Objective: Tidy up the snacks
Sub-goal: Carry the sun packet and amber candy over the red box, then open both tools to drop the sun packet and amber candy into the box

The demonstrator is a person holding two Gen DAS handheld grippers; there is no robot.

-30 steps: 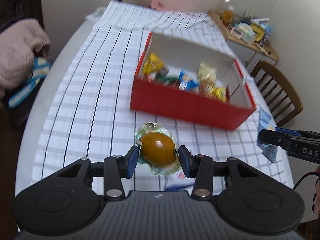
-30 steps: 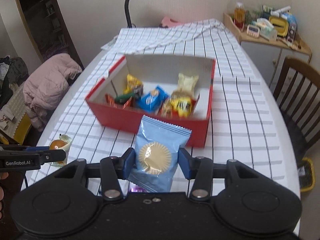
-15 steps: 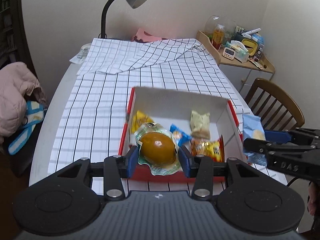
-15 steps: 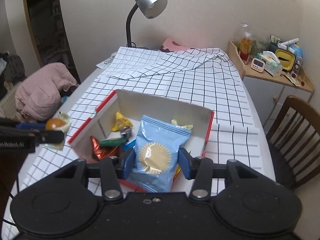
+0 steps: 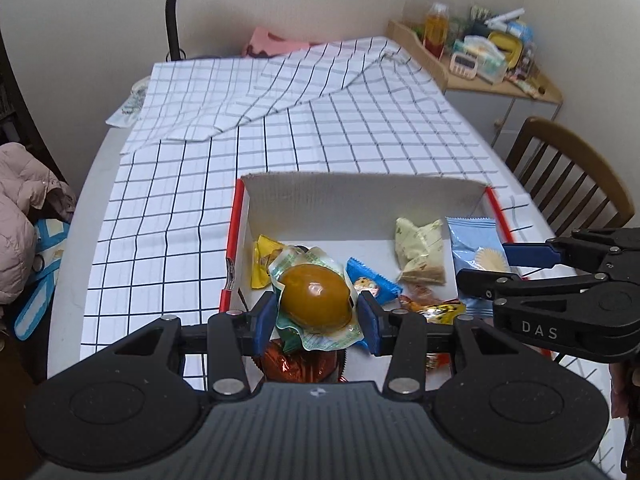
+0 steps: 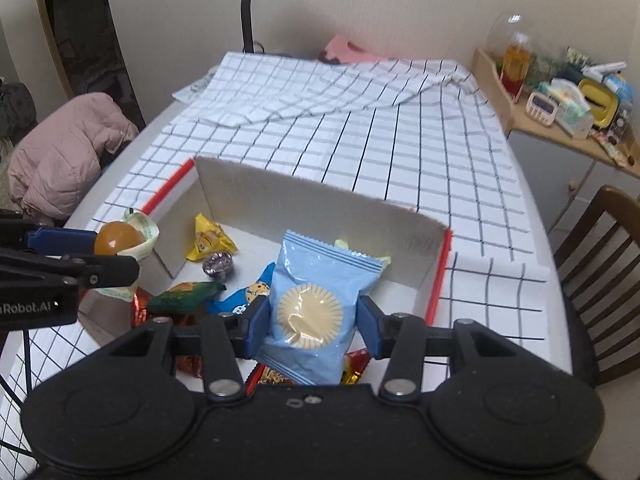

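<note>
The left gripper (image 5: 316, 312) clamps its jaws on a wrapped egg (image 5: 316, 298); the right gripper (image 6: 310, 322) grips a blue packet (image 6: 314, 312); both hover over the box (image 5: 360, 192).

The box (image 5: 360, 200) is matt cardboard, raw-edged; the checked cloth (image 5: 280, 128) soft and creased; the blue packet (image 6: 316, 308) glossy plastic film; the egg pouch (image 5: 316, 298) clear and shiny; the chair (image 5: 568, 168) varnished wood; the jacket (image 6: 64, 160) quilted fabric.
</note>
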